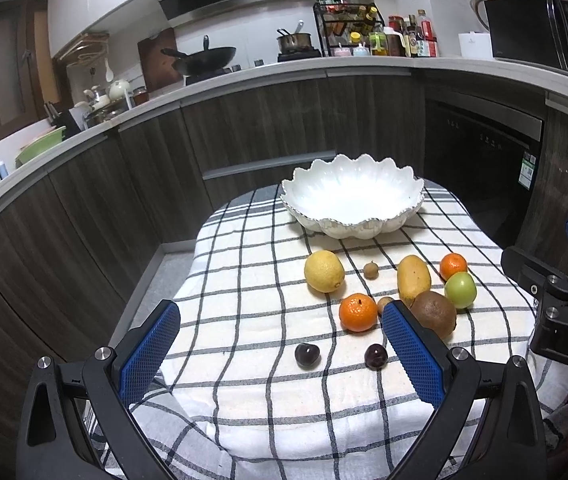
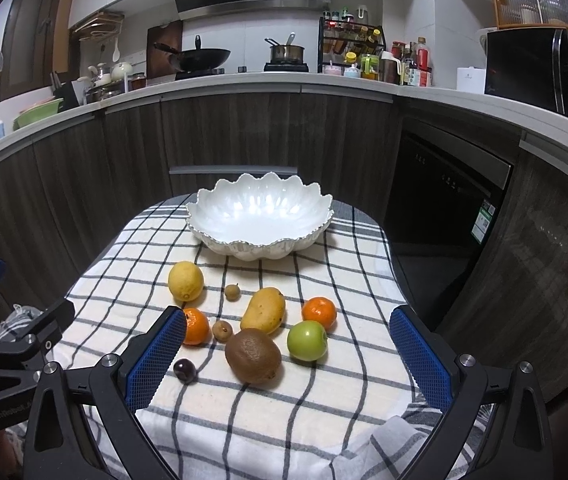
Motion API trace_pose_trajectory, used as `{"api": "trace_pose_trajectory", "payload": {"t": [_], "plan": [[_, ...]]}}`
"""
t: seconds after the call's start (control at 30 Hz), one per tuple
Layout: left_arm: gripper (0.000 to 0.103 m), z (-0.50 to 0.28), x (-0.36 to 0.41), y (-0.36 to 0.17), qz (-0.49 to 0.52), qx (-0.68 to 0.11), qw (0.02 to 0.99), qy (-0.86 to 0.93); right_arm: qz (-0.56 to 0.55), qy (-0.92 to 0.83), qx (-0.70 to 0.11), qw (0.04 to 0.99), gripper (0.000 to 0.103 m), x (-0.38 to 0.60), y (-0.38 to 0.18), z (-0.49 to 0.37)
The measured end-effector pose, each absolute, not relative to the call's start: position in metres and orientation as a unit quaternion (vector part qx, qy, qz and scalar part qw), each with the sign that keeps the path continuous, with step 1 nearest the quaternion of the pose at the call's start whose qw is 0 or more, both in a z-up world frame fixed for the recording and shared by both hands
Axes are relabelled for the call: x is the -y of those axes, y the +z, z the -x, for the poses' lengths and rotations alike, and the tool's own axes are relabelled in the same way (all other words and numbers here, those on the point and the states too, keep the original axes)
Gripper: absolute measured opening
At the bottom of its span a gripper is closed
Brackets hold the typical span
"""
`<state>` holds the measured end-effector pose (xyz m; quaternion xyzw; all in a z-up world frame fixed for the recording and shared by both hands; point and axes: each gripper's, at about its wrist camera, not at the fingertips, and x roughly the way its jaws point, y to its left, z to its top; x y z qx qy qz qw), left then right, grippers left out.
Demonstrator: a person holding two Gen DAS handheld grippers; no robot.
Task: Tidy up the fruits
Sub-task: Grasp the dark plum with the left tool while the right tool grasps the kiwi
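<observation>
Kitchen cabinets behind, checked cloth over the worktop (image 1: 268, 412).

Left wrist view: left gripper (image 1: 280, 344) spread wide, empty, hovering at the near edge. White bowl (image 1: 352, 196) sits empty at the far edge, likely the target. Fruit loose mid-cloth: lemon (image 1: 324, 271), orange (image 1: 358, 312), two dark plums (image 1: 307, 355).

Right wrist view: right gripper (image 2: 288, 356) also wide, empty. Kiwi (image 2: 253, 355) and green apple (image 2: 307, 340) are nearest; mango (image 2: 263, 309) crowds both, so expect tight finger clearance.
</observation>
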<state>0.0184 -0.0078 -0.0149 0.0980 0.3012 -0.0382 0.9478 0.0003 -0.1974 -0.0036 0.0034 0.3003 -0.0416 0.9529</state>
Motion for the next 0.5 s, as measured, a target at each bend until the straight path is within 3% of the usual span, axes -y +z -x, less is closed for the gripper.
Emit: {"api": "trace_pose_trajectory", "payload": {"t": [0.5], "plan": [[0.103, -0.051, 0.008, -0.021, -0.107, -0.332, 0.936, -0.046, 0.017, -0.042, -0.341, 0.939, 0.103, 0.192, -0.012, -0.034]]}}
